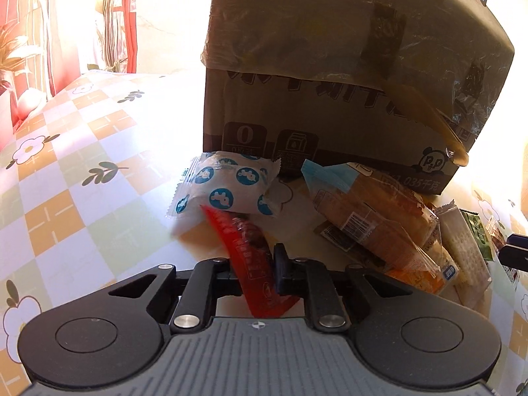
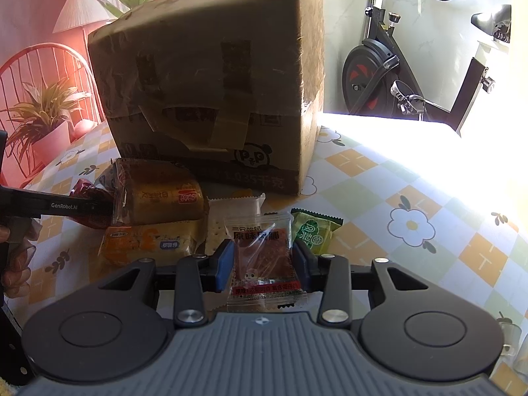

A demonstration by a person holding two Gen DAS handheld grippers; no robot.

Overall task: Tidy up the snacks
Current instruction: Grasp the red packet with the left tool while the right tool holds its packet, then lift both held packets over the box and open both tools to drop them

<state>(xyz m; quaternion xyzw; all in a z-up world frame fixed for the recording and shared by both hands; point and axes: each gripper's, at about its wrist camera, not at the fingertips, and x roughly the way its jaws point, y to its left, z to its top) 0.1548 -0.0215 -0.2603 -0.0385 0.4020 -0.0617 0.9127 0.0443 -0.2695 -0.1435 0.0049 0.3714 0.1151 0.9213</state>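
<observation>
Both tongs are at work among the snacks on the counter (image 2: 412, 178), which lie in a loose heap at the foot of the taped cardboard box (image 2: 211, 99) straight ahead of you. Your left tongs (image 1: 254, 272) are clamped on a red sachet (image 1: 250, 254), which runs from between the fingers forward until its tip touches the white packet with blue dots (image 1: 227, 186) just beyond; the wrapped bread loaves (image 1: 379, 227) lie ahead and to the right of those tongs. Your right tongs (image 2: 262, 264) stand apart, one blue pad on either side of the clear jerky packet (image 2: 264, 257), with the green packet (image 2: 315, 231) just past the right finger and a white cracker packet (image 2: 237, 206) farther ahead. You seem to be in the picking step, one piece held and a second bracketed. Next, bring the right fingers together on the jerky packet squarely; I cannot tell whether the pads already touch the film, and it looks slippery. Where the sorted pieces belong is not shown
</observation>
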